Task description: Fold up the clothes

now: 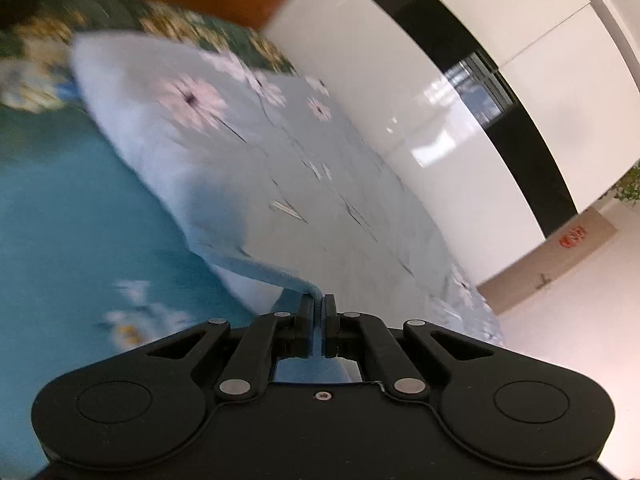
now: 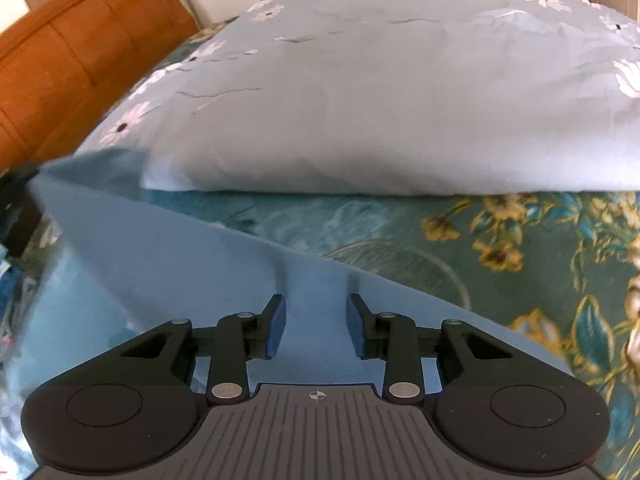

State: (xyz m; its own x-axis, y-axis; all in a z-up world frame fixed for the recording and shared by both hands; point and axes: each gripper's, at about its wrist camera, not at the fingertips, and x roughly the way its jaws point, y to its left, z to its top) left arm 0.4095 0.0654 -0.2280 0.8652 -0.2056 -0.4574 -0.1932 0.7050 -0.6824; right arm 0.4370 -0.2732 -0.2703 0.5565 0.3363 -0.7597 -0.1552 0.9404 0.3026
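A light blue cloth with pale daisy flowers (image 1: 248,152) is the item being folded; it lies folded on a bed. My left gripper (image 1: 319,300) is shut on a blue edge of this cloth and holds it lifted. In the right wrist view the cloth (image 2: 380,92) lies as a thick folded stack, and a plain blue flap (image 2: 168,264) of it stretches toward me. My right gripper (image 2: 316,308) has its jaws parted, with the blue flap running between them; the blue pads (image 2: 276,328) do not press it.
The bed has a dark teal bedspread with yellow flowers (image 2: 540,260). An orange wooden headboard (image 2: 72,60) stands at the left. White glossy wardrobe doors (image 1: 460,120) and a cardboard box (image 1: 552,256) are beside the bed.
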